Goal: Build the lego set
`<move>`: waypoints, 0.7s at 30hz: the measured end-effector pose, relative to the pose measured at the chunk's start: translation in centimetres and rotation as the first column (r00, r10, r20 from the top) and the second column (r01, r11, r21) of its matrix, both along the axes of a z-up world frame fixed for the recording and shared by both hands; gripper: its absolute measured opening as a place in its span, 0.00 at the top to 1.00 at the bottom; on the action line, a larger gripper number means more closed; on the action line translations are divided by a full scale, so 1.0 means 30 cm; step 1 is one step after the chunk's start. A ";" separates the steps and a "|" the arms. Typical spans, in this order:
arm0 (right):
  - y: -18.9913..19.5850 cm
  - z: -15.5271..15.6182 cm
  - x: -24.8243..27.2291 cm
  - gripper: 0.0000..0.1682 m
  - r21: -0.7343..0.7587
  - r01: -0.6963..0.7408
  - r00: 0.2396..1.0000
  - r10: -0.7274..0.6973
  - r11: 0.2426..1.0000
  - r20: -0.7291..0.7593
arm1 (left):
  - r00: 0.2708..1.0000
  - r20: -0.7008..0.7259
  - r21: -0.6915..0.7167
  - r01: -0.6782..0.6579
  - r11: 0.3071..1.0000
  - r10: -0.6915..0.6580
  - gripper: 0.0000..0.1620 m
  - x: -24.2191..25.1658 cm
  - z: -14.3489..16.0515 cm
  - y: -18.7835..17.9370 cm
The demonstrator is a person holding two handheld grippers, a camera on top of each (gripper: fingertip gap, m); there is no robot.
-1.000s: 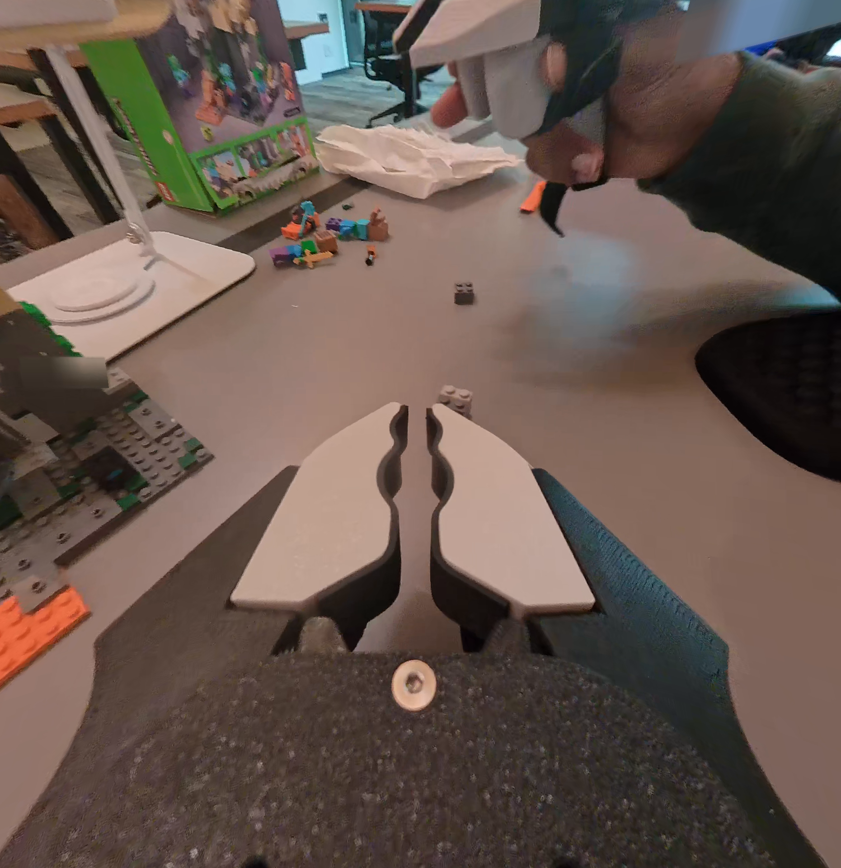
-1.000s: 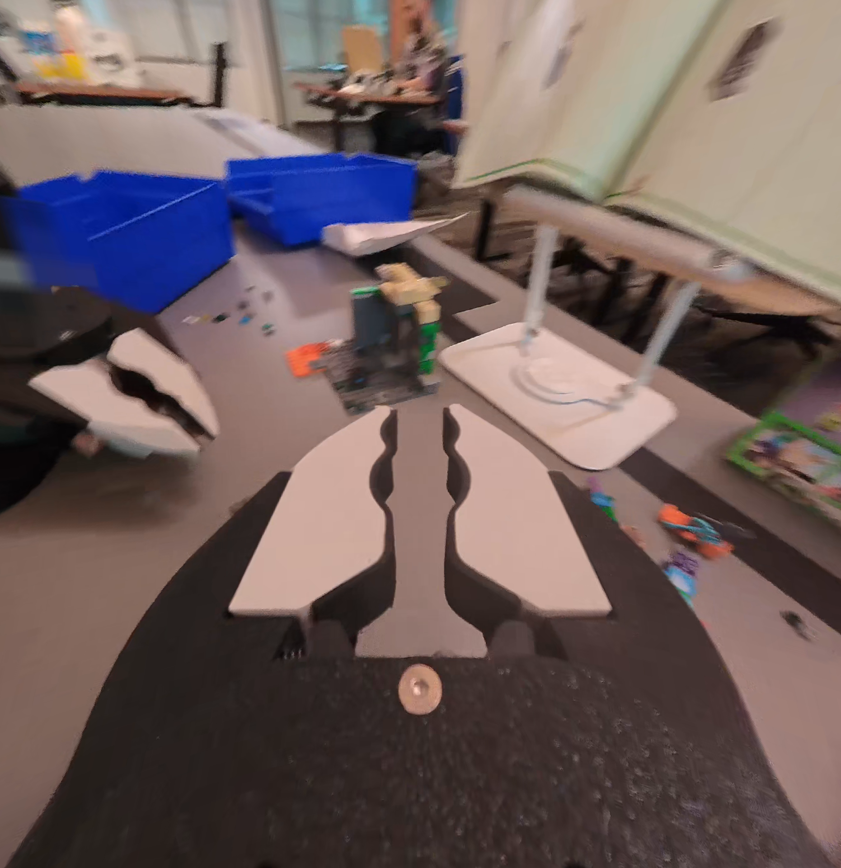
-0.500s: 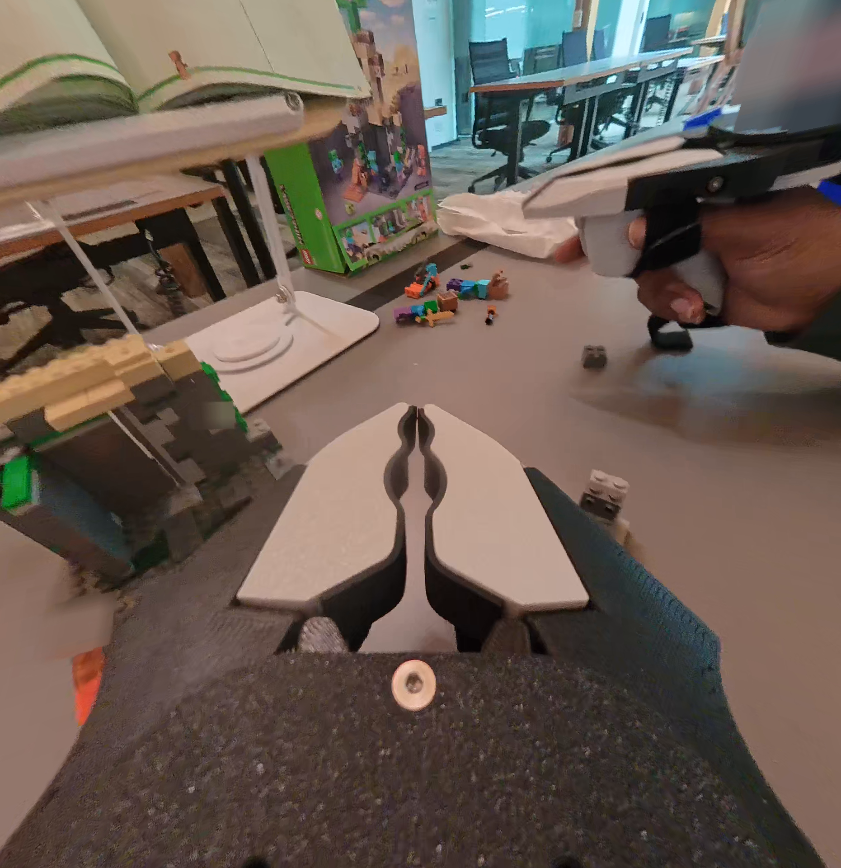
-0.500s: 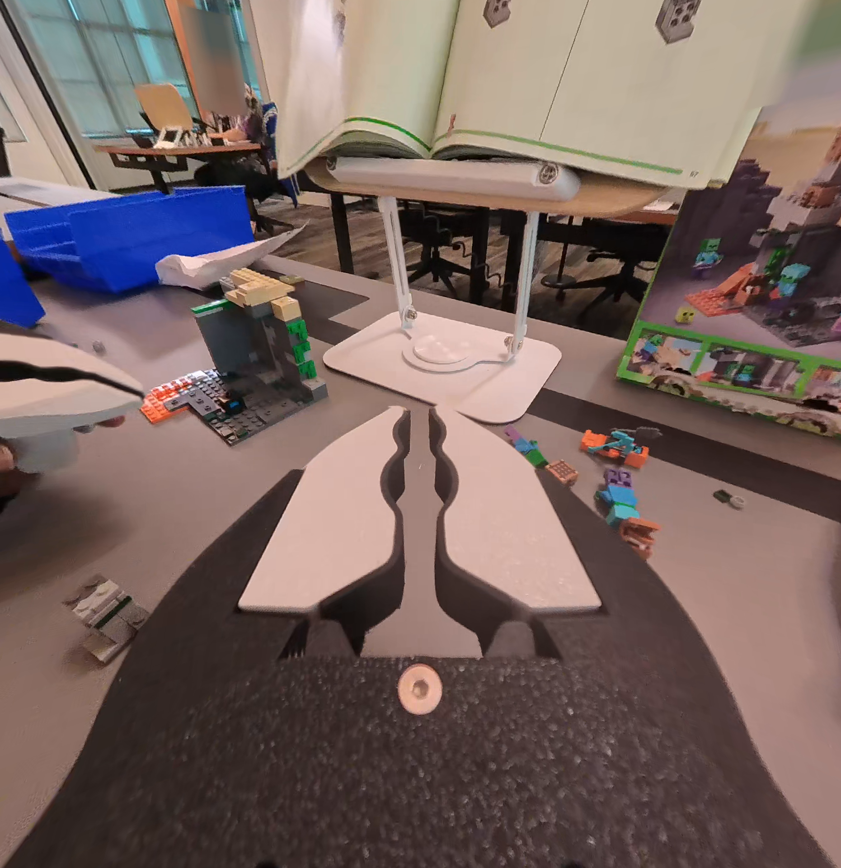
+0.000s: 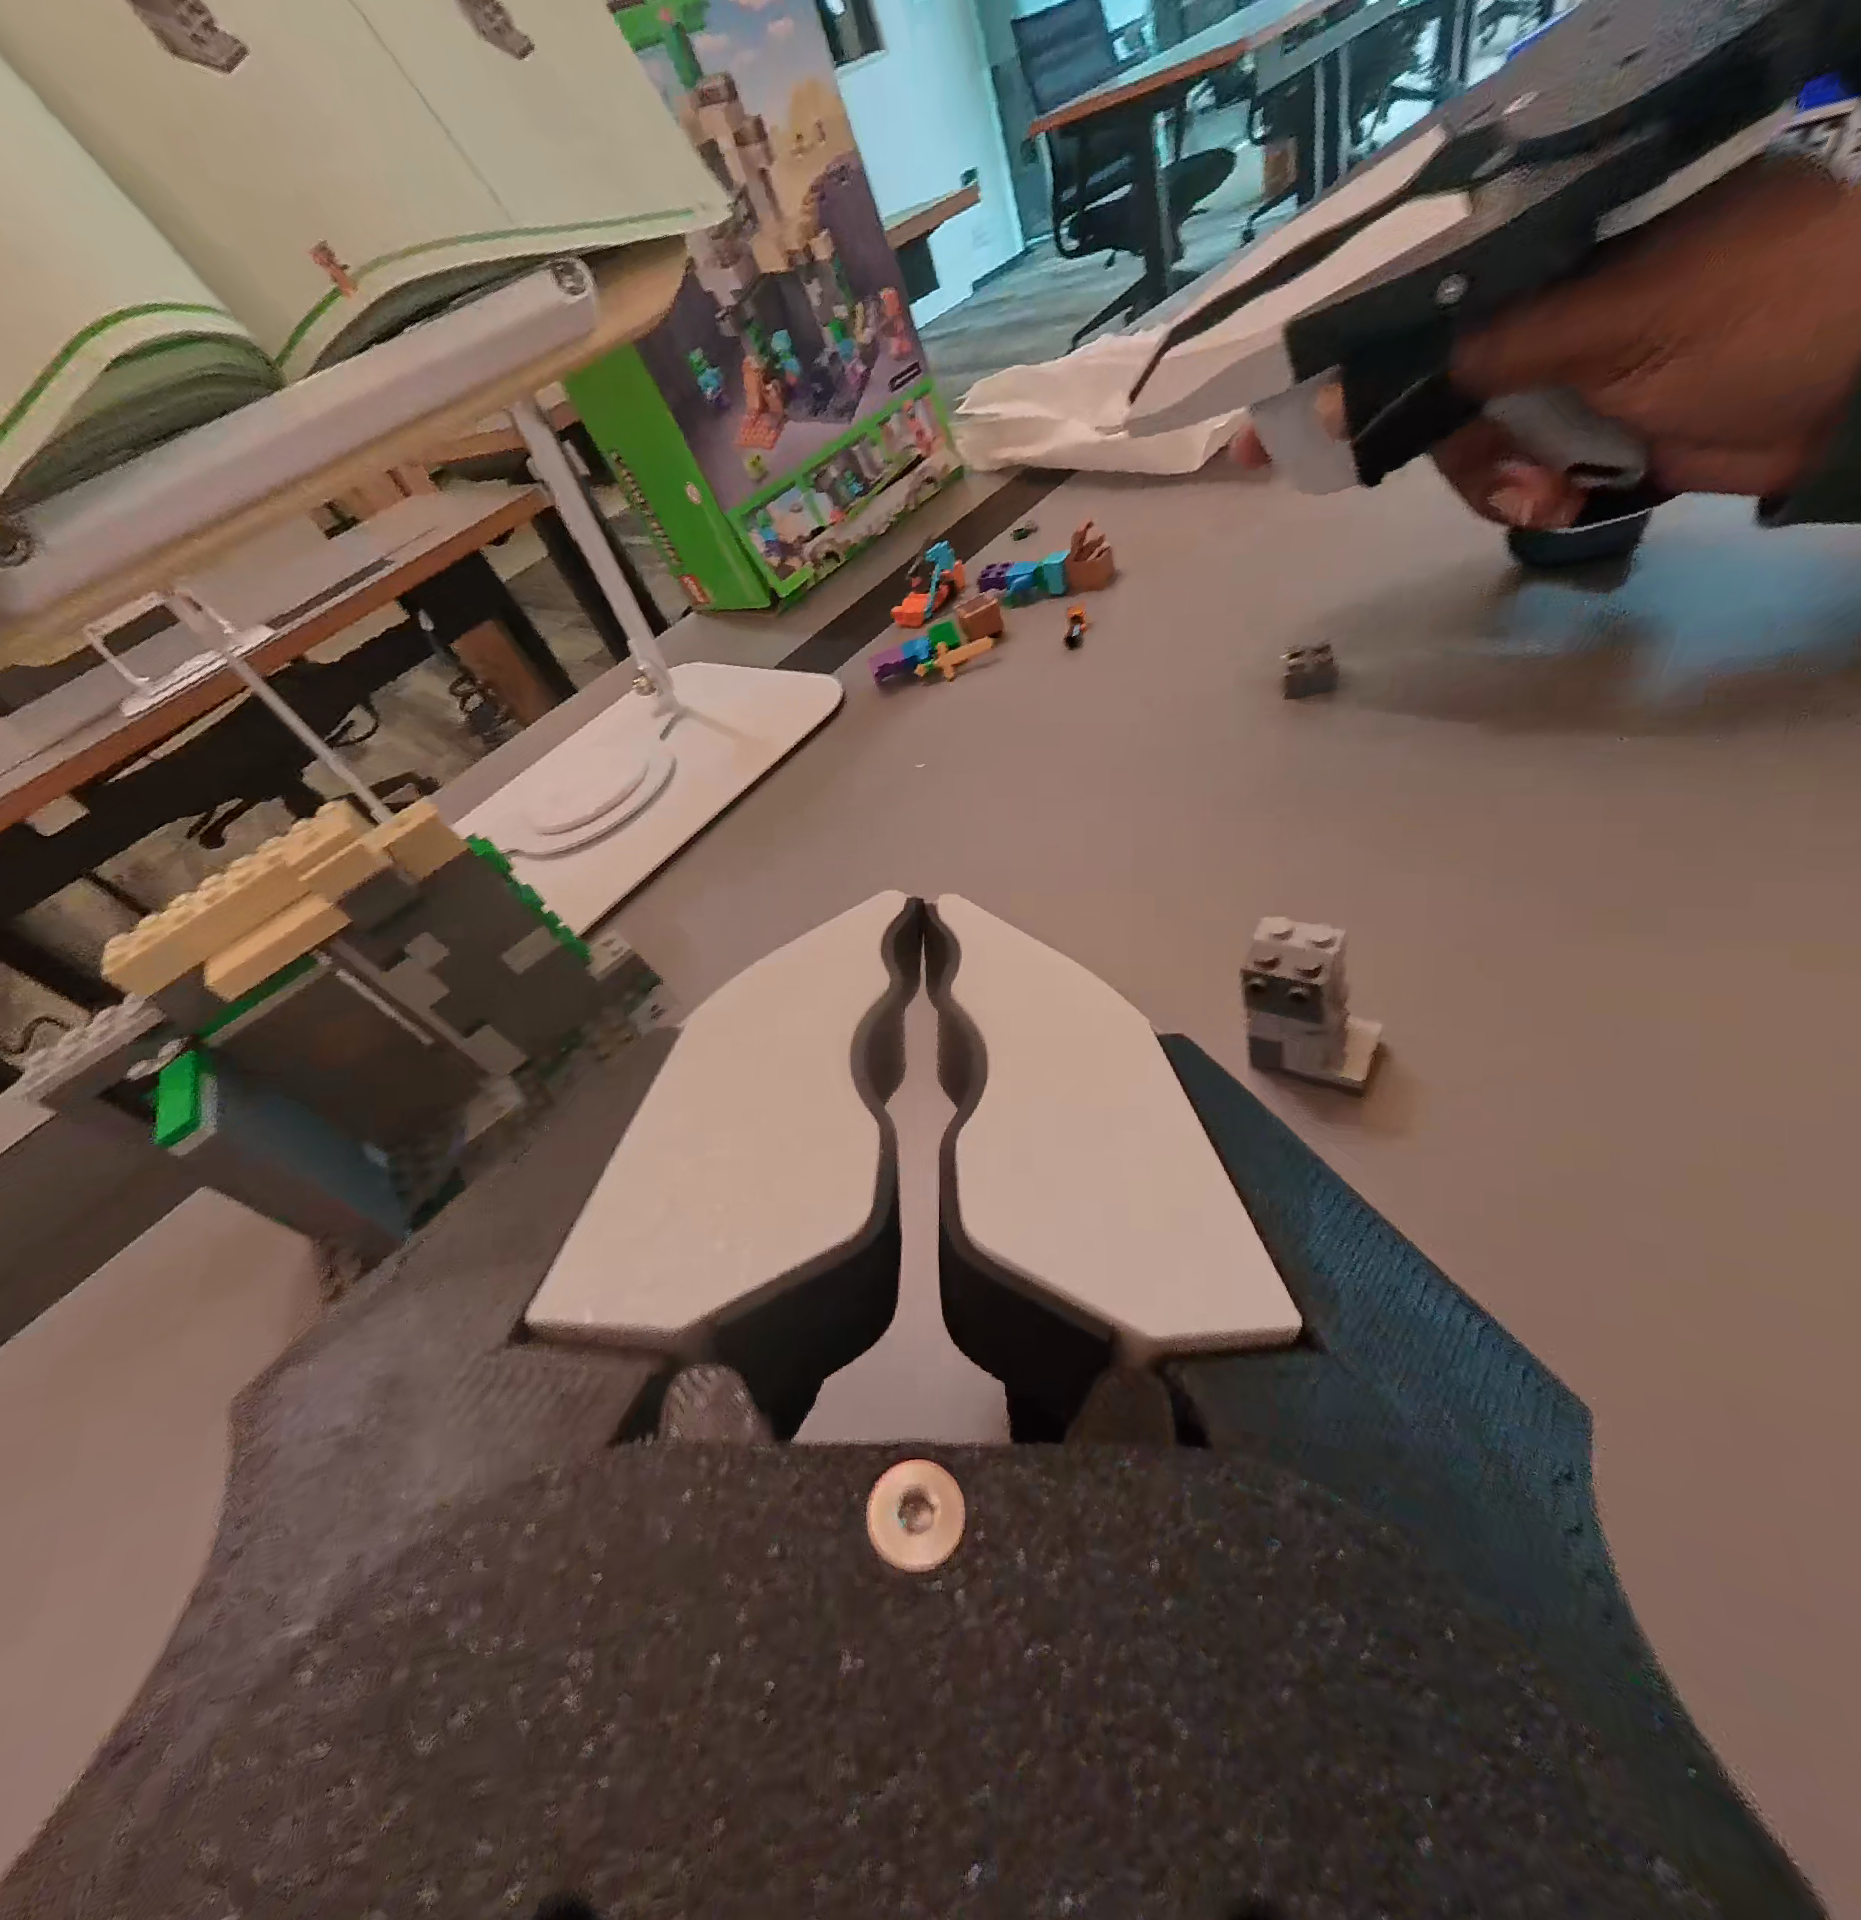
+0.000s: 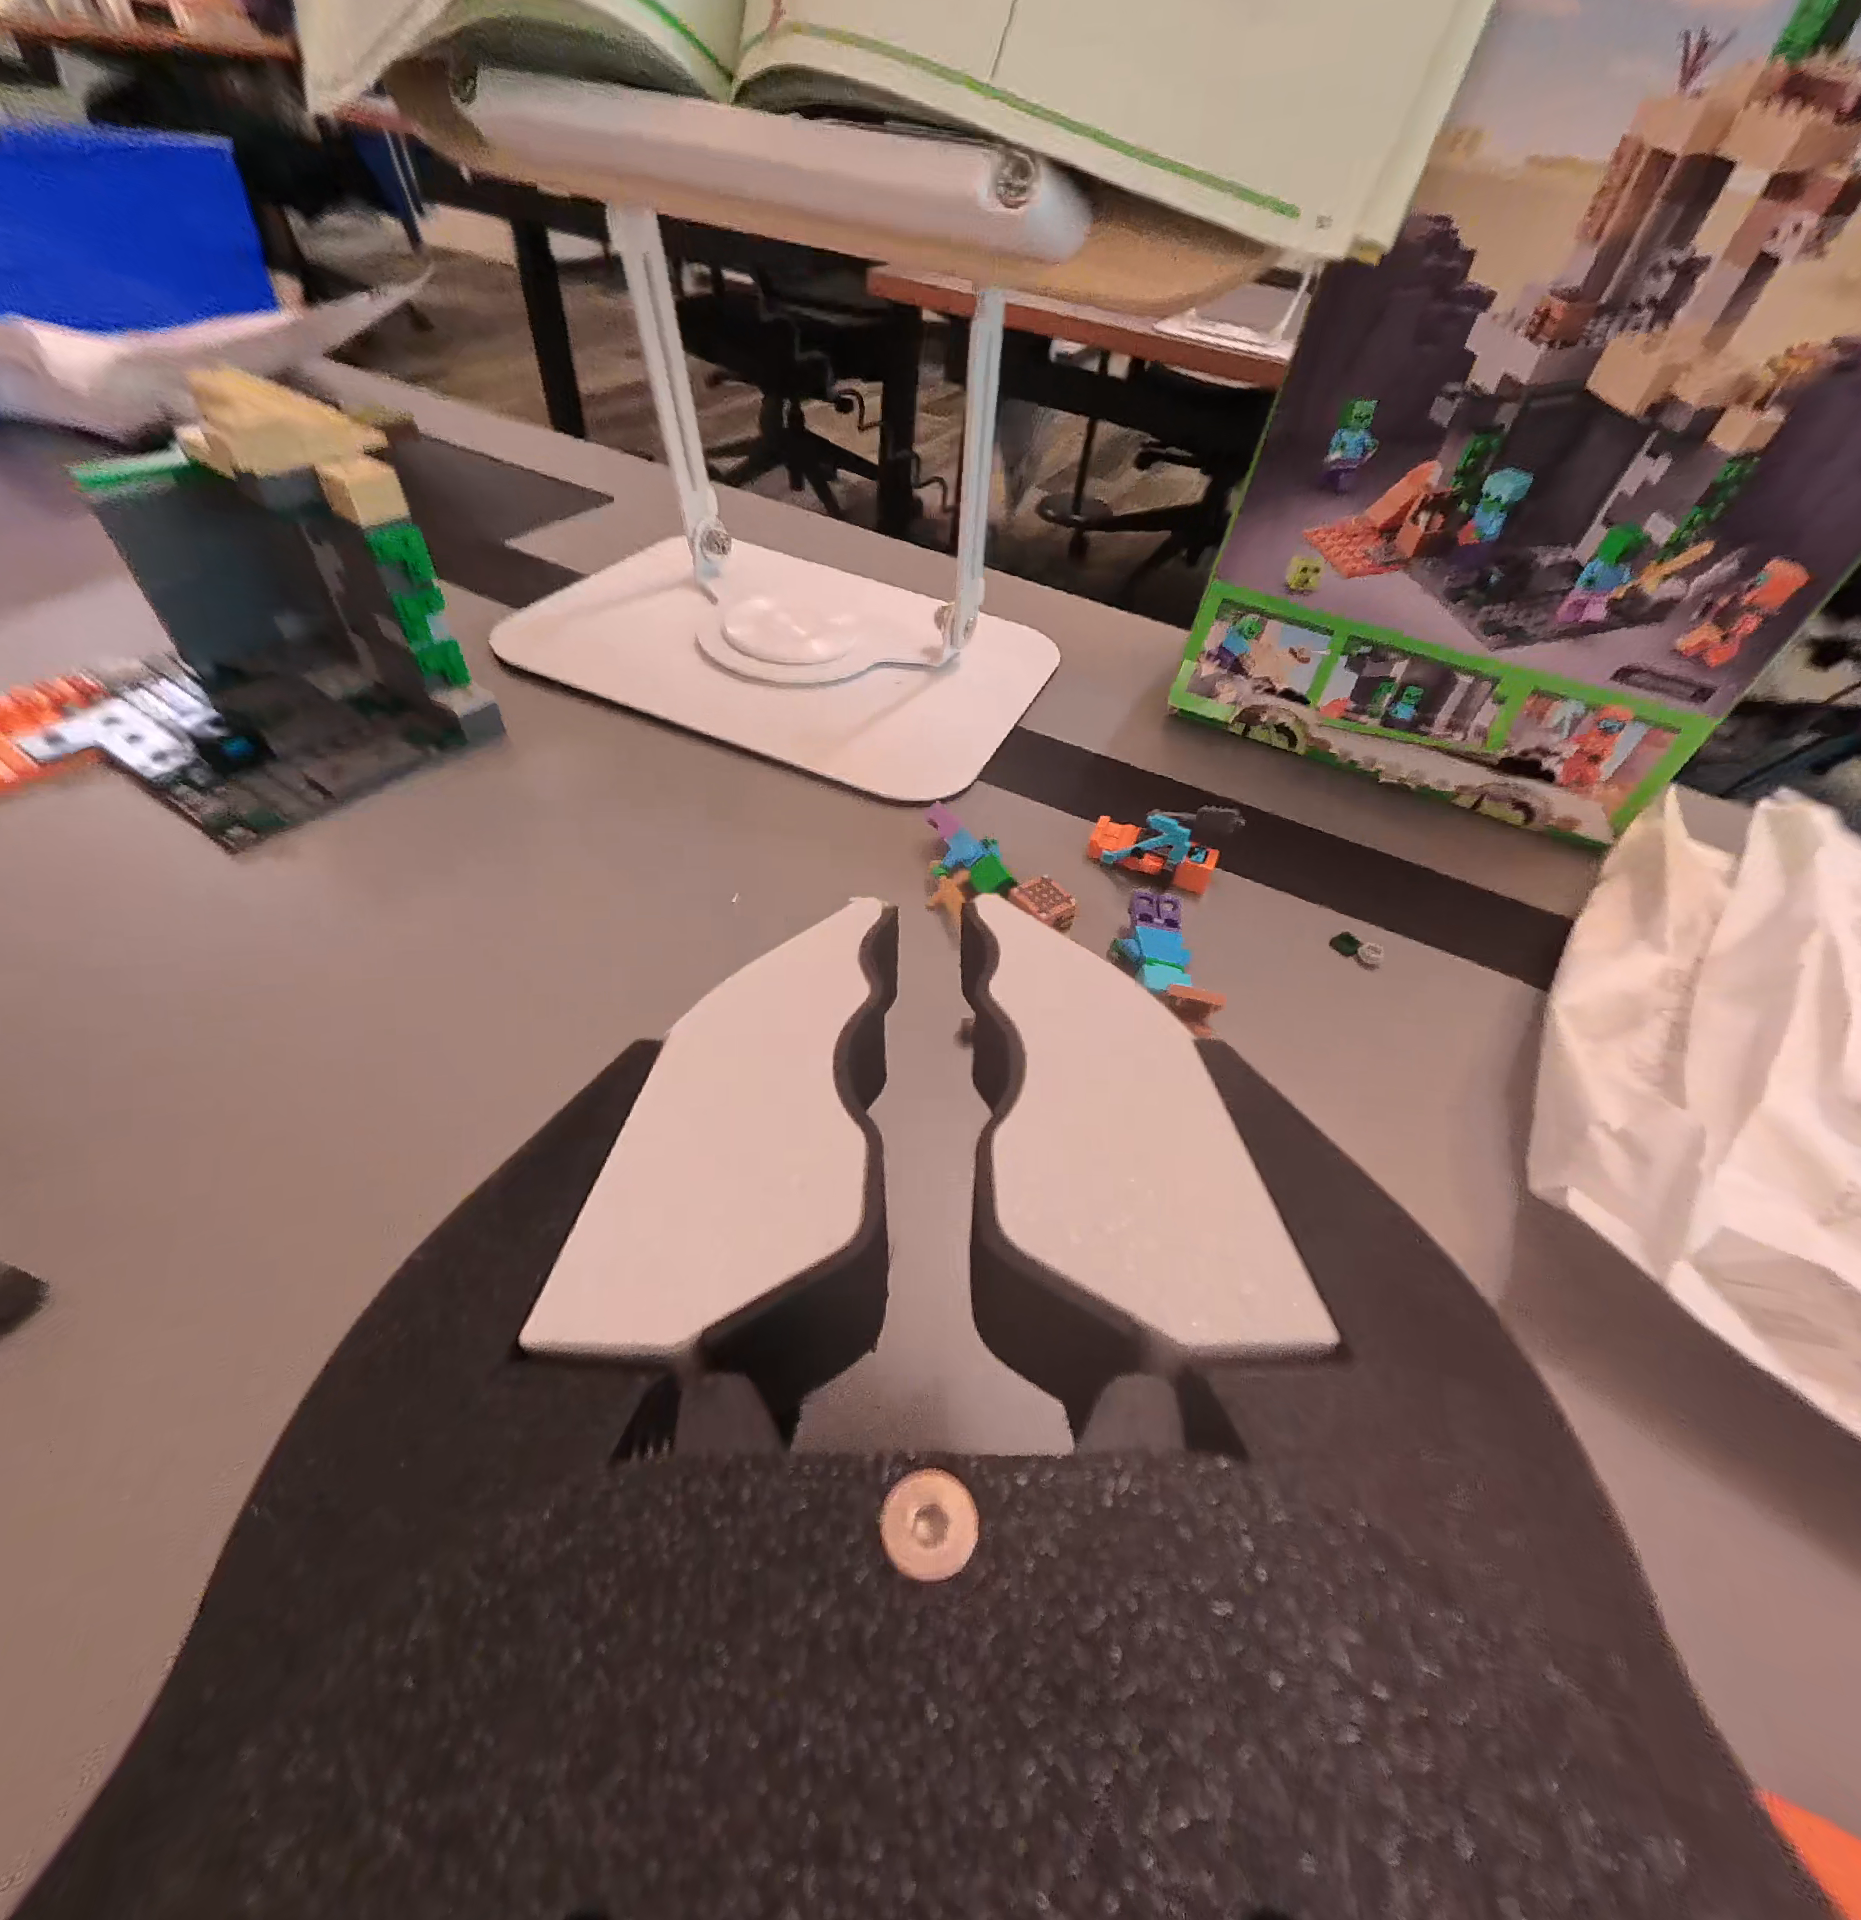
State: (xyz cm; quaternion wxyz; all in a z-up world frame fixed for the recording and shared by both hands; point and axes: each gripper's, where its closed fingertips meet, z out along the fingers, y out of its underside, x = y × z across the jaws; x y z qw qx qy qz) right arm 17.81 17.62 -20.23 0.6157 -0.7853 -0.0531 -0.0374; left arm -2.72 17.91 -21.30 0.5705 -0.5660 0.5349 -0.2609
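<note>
The part-built lego model [image 5: 313,997], dark grey with tan top and green trim, stands left of my left gripper [image 5: 924,914], which is shut and empty, tips touching. A small light grey brick stack [image 5: 1305,1003] sits on the table just right of it. A dark grey brick [image 5: 1308,670] lies farther off. My right gripper [image 6: 928,909] is narrowly open and empty, pointing at a scatter of small coloured figures [image 6: 1144,894]. In the left wrist view the right gripper [image 5: 1144,405] hangs above the table, held by a hand. The model [image 6: 282,582] shows blurred at left.
A white book stand [image 6: 791,665] holds the open instruction book above the table. The green set box [image 6: 1528,520] stands at the back right. A white bag [image 6: 1736,1091] lies at the right. A blue bin [image 6: 105,218] is at the far left. The tips of one gripper are about 20 cm away from the tips of the other. My left gripper is the nearer one to the small light grey brick stack [image 5: 1305,1003]: about 8 cm, against 20 cm. To the dark grey brick [image 5: 1308,670]: right tips about 10 cm, left tips about 20 cm.
My left gripper has closed from a narrow gap to fully shut, and the grey brick stack now lies to its right. My right gripper has swung right, toward the figures and box.
</note>
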 end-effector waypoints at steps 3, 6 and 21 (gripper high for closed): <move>0.001 0.000 -0.027 0.94 0.009 -0.014 0.999 0.014 1.000 0.051 | 0.998 -0.026 0.020 -0.049 0.999 0.049 1.00 -0.014 -0.018 0.039; 0.008 -0.011 -0.047 0.94 0.018 -0.025 0.995 0.023 1.000 0.099 | 0.998 -0.037 0.057 -0.049 0.997 0.051 1.00 0.007 -0.021 0.063; -0.004 0.029 -0.099 0.93 0.071 -0.097 0.995 0.095 0.993 0.044 | 0.961 0.149 -0.078 -0.222 0.972 0.232 1.00 -0.037 0.072 0.136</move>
